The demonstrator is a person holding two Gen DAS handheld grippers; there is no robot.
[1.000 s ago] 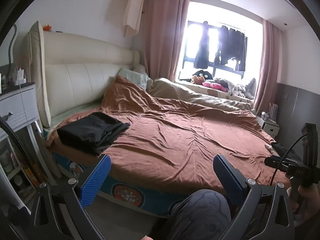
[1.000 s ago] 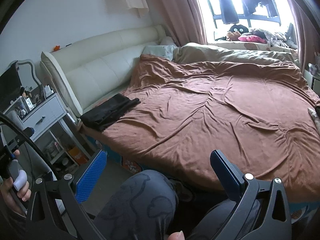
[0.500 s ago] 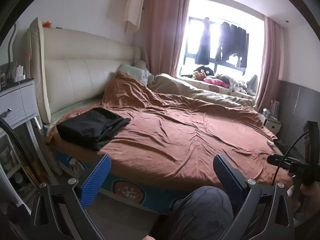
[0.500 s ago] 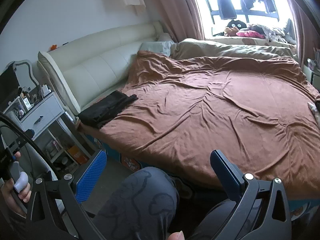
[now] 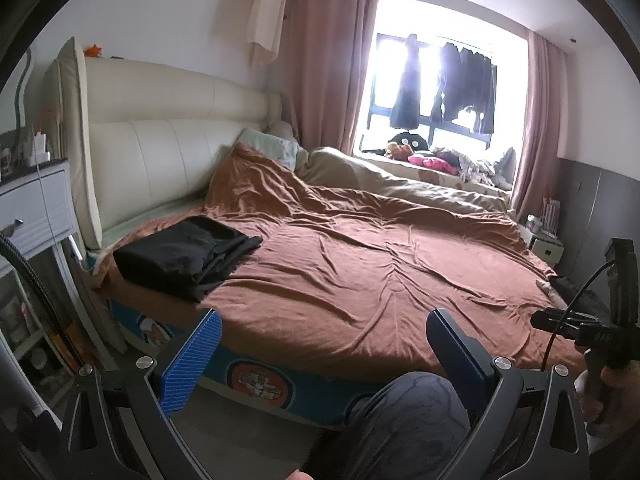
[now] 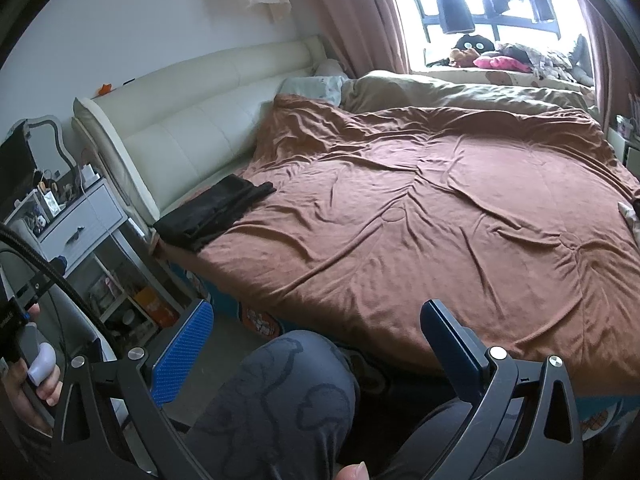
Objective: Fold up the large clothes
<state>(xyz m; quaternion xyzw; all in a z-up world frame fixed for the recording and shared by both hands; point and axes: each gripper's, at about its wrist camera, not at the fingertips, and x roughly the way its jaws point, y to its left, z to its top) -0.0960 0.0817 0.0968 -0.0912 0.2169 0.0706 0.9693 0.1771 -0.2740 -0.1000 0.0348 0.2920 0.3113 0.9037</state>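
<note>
A folded black garment [image 5: 182, 258] [image 6: 214, 212] lies on the near left corner of a bed covered with a rust-brown blanket [image 5: 372, 256] [image 6: 432, 208]. My left gripper [image 5: 320, 344] hangs open and empty short of the bed's side, above a person's knee in grey patterned trousers [image 5: 408, 420]. My right gripper [image 6: 316, 336] is also open and empty, held over the same knee [image 6: 280, 396], a little back from the bed edge. Each wrist view shows the other gripper's handle, held in a hand, at its edge.
A cream padded headboard [image 5: 160, 152] rises at the left. A white bedside cabinet [image 6: 80, 224] with small items stands beside it. A beige duvet [image 5: 400, 184] lies at the far side under a bright window [image 5: 436, 92] hung with dark clothes. Floor [image 5: 240, 432] shows beside the bed.
Both views have shifted slightly, with the bed now a little lower and nearer in frame. Both grippers stay open and empty; the black garment has not moved.
</note>
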